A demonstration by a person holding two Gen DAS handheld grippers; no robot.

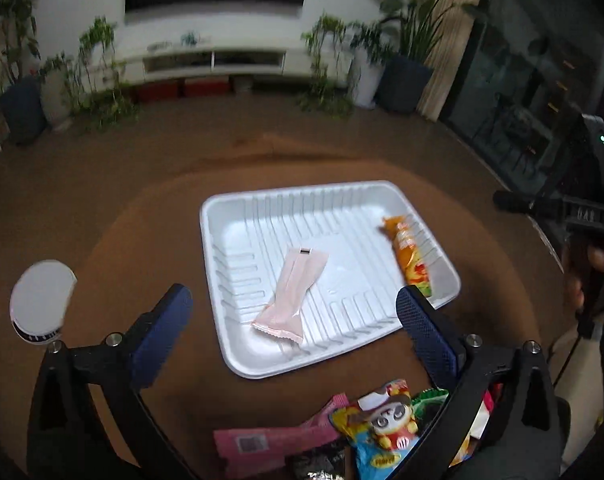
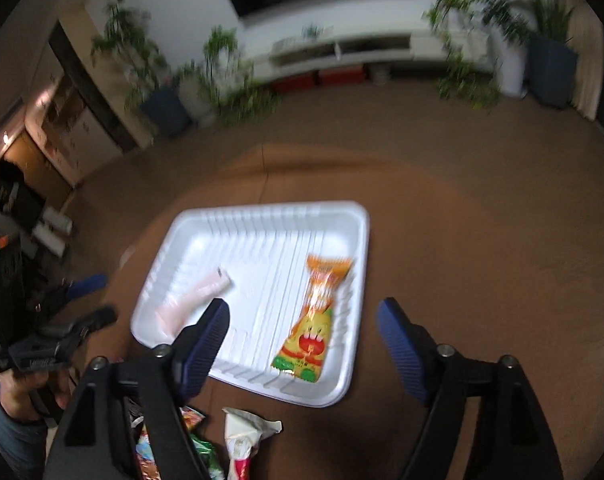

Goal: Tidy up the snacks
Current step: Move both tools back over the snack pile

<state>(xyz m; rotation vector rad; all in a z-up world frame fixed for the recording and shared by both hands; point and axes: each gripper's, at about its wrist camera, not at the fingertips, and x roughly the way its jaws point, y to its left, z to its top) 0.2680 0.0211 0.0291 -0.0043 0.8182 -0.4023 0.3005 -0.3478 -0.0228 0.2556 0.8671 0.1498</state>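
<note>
Brown table [image 1: 122,248] bears a white tray [image 1: 230,216] holding two snack packets beyond both empty, wide-open tongs [image 1: 294,320].

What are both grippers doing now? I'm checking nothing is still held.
Left gripper: open, holding nothing.
Right gripper: open, holding nothing.

Left gripper [image 1: 294,312] with black angular frame, silver round screws, blue textured pads on its jaws, right gripper [image 2: 302,332] built alike with ribbed blue pads, hand [image 2: 26,396] on black handle, grey-blue sleeve cuff.
</note>
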